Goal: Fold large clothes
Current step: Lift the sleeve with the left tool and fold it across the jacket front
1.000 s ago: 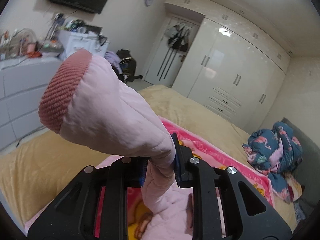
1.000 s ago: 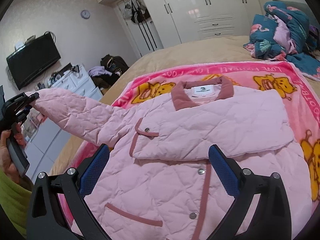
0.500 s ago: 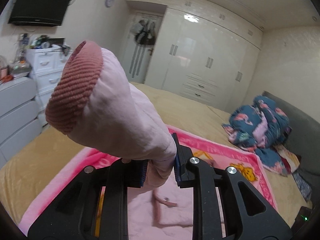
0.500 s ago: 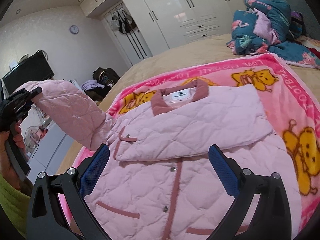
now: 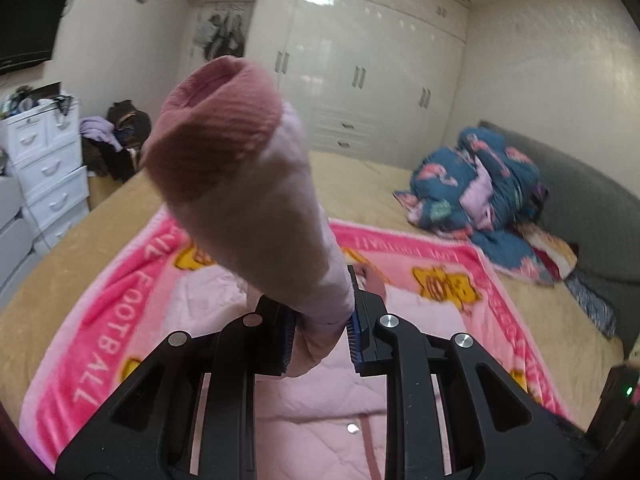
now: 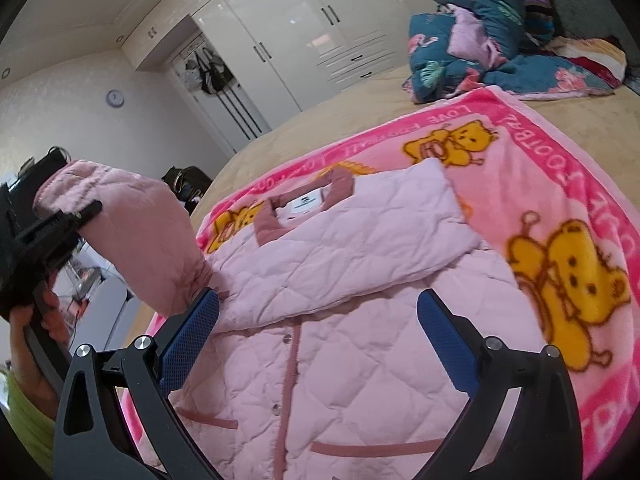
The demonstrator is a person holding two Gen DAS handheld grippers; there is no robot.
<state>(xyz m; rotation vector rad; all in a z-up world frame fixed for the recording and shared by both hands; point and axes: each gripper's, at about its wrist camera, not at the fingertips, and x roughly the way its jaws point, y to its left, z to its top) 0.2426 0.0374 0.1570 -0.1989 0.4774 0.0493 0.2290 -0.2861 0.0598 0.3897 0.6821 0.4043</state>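
Note:
A pink quilted jacket [image 6: 360, 280] lies front up on a pink cartoon blanket [image 6: 560, 168], its right sleeve folded across the chest. My left gripper [image 5: 320, 328] is shut on the other sleeve [image 5: 256, 200], which sticks up with its ribbed rose cuff [image 5: 212, 120] toward the camera. In the right wrist view that sleeve [image 6: 148, 240] is held raised at the jacket's left side by the left gripper [image 6: 52, 236] in a hand. My right gripper [image 6: 316, 340] hovers open above the jacket's button placket, nothing between its blue pads.
The blanket lies on a tan bed [image 5: 360, 176]. A crumpled blue flamingo quilt [image 5: 480, 192] lies near the grey headboard [image 5: 580, 216]. White drawers [image 5: 44, 160] stand to the left, white wardrobes [image 5: 360, 72] behind, and a dark bag [image 5: 124, 136] on the floor.
My left gripper has carried the held sleeve in over the jacket, and the cuff has rolled toward the camera. My right gripper has shifted across the jacket, still open.

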